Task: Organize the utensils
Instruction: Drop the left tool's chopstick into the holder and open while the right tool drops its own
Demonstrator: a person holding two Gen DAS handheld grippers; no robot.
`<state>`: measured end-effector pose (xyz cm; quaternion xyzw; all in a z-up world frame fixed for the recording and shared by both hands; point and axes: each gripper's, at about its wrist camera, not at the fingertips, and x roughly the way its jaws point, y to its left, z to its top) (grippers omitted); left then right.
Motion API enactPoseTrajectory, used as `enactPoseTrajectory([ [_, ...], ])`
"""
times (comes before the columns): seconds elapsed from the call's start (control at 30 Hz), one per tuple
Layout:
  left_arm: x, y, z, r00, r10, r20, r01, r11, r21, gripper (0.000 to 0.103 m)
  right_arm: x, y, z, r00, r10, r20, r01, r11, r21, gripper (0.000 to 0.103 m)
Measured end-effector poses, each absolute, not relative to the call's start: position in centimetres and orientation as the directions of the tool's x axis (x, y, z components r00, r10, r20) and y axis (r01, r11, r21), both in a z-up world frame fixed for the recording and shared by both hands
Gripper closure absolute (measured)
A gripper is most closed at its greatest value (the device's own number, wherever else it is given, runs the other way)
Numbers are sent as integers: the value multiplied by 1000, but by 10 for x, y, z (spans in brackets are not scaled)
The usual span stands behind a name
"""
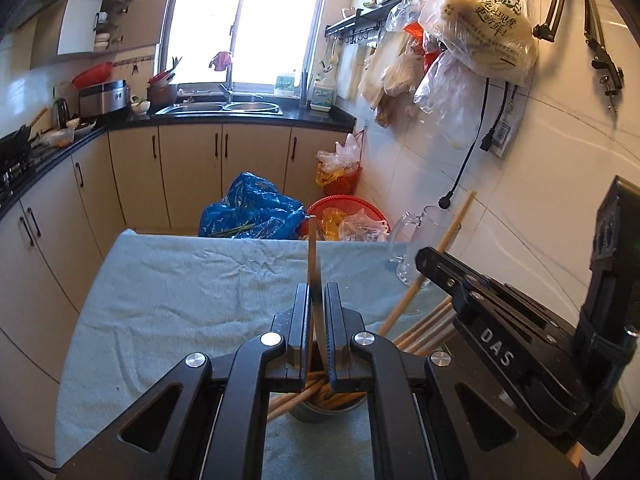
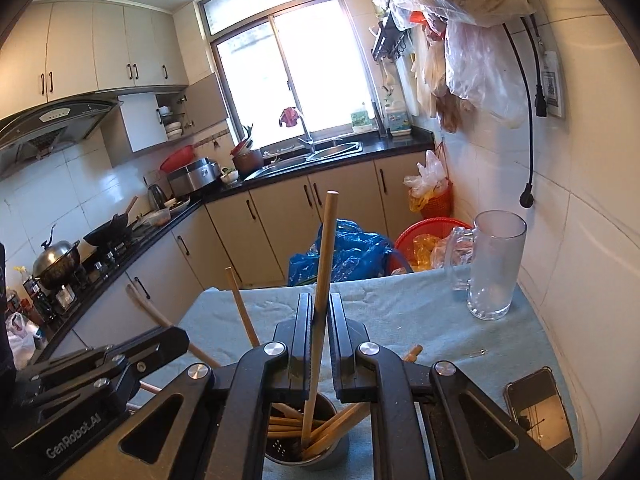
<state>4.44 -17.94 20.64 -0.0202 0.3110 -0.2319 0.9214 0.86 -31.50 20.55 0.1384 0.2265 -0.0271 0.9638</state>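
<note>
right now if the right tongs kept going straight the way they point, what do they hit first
Probably the bare blue-green table cloth beyond the metal holder. The right tongs, shut on a chopstick, aim slightly down; the glass mug sits off right.

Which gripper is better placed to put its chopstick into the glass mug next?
Probably right. The right gripper, shut on a chopstick, has the glass mug on its side of the table; the left gripper would have to reach across it.

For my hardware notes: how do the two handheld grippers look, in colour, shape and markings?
Both the left gripper and the right gripper are matte black, with flat ridged fingers, triangular cut-outs and round silver pivot bolts. White lettering reads "DAS" on the right one and "GenRobot.AI" on the left.
</note>
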Motion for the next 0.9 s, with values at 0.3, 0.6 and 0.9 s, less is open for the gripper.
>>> enactPoseTrajectory([
  [0.3,18,-155,216,701,-463,-542,407,884,-229,75,9,-309,208,897,17,-441,109,960,259,90],
  [0.6,-34,-122,240,754,-461,-468,399,887,-232,62,-13,-306,228,915,15,-403,106,955,277,72],
  [0.9,-96,-91,251,831,-384,-402,360,923,-137,46,-59,-290,246,925,11,-380,98,958,268,58],
])
